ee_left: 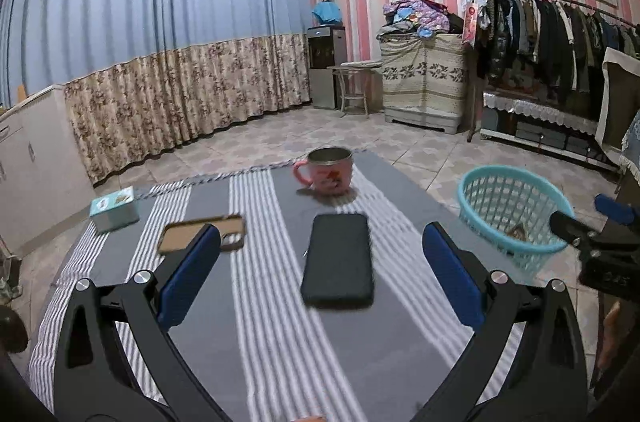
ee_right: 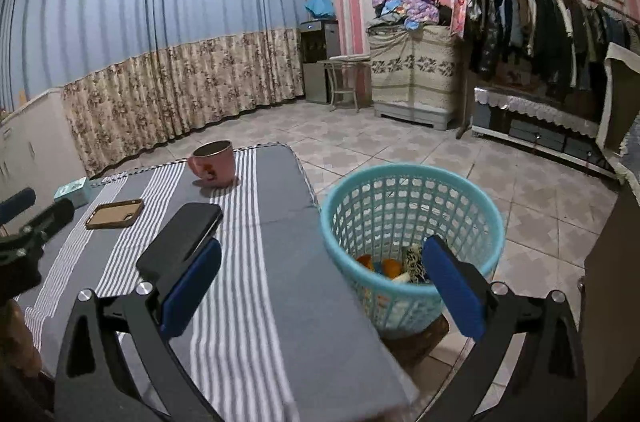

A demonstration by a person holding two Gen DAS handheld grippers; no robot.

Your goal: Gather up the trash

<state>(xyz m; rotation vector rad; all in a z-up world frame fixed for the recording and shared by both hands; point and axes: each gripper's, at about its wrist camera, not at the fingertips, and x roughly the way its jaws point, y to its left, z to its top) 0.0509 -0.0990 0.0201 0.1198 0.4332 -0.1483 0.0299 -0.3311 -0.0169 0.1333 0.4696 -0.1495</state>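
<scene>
A turquoise mesh basket (ee_right: 412, 226) stands by the table's right edge, and orange and pale scraps (ee_right: 386, 268) lie at its bottom. My right gripper (ee_right: 320, 282) hangs open over the table edge next to the basket, nothing between its blue pads. My left gripper (ee_left: 324, 270) is open above the striped cloth, with a black phone (ee_left: 338, 258) lying flat on the table below the gap. The basket (ee_left: 514, 214) also shows at the right of the left wrist view, with the right gripper's fingers (ee_left: 576, 226) beside it.
On the grey striped tablecloth (ee_left: 256, 302) stand a pink mug (ee_left: 330, 170), a brown phone case (ee_left: 200, 232) and a small teal box (ee_left: 114, 208). Tiled floor, curtains, a covered cabinet and a clothes rack (ee_right: 540, 14) lie beyond.
</scene>
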